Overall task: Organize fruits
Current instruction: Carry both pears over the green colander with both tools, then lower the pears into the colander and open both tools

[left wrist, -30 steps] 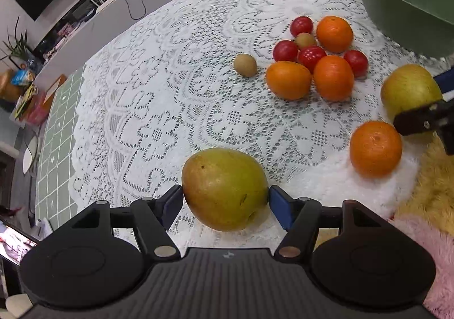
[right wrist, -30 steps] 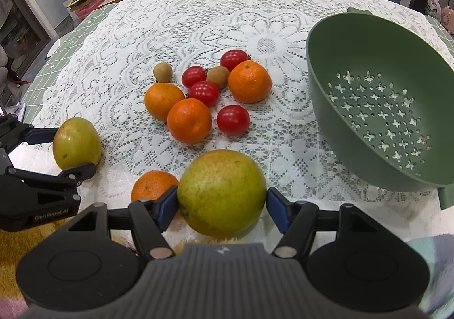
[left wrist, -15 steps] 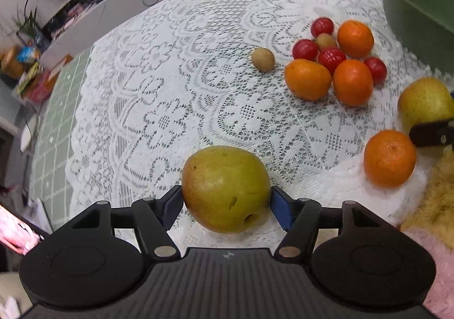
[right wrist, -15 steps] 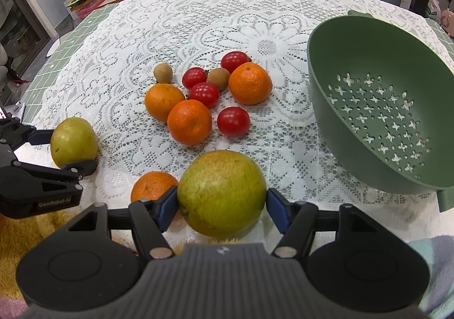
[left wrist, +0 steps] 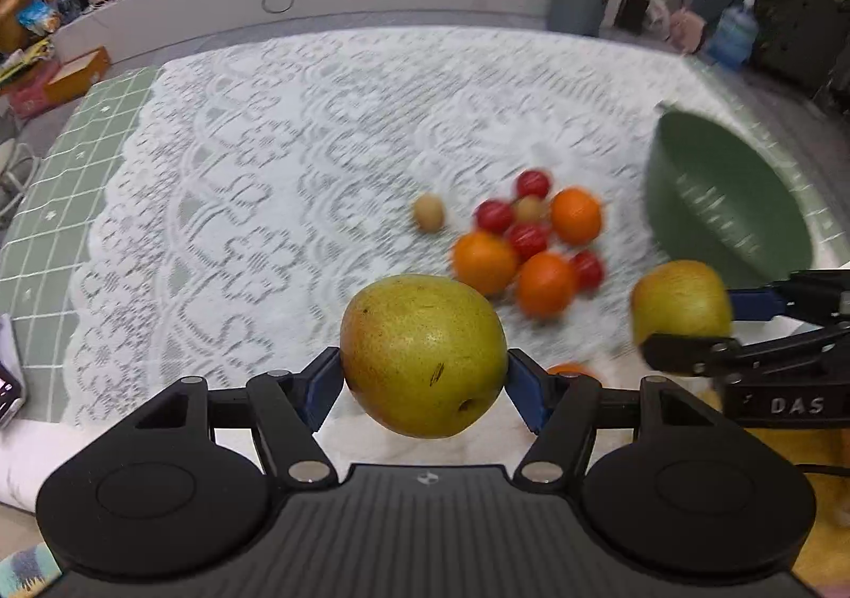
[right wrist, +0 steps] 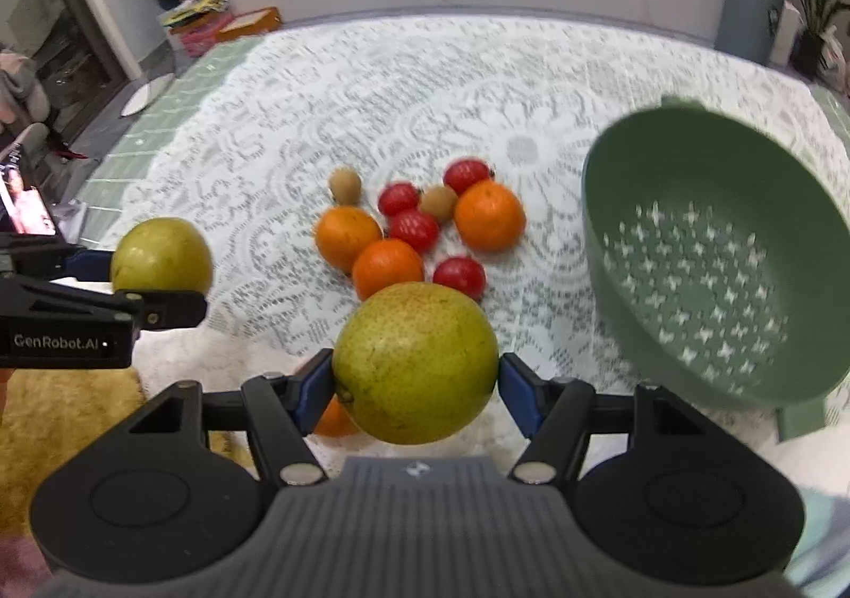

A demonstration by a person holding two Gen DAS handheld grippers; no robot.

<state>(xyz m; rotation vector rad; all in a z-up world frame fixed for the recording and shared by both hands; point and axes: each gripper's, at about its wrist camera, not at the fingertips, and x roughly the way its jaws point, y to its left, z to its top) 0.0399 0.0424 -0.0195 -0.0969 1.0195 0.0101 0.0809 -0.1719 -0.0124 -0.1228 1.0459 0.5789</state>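
My left gripper (left wrist: 422,375) is shut on a yellow-green pear (left wrist: 423,355) and holds it above the lace-covered table; it also shows at the left of the right wrist view (right wrist: 159,255). My right gripper (right wrist: 415,380) is shut on a second pear (right wrist: 415,363), also lifted; it appears at the right of the left wrist view (left wrist: 681,303). A green colander (right wrist: 712,274) stands at the right. A cluster of oranges (right wrist: 489,215), red tomatoes (right wrist: 459,276) and small brown kiwis (right wrist: 345,184) lies mid-table.
One more orange (right wrist: 332,420) lies near the table's front edge, mostly hidden under the right gripper. A yellow fuzzy cloth (right wrist: 58,417) lies at the front left. The white lace cloth (left wrist: 276,162) covers a green tiled table.
Both grippers have risen and tilted up with their pears, which were resting on the cloth before. The room behind the table has come into view.
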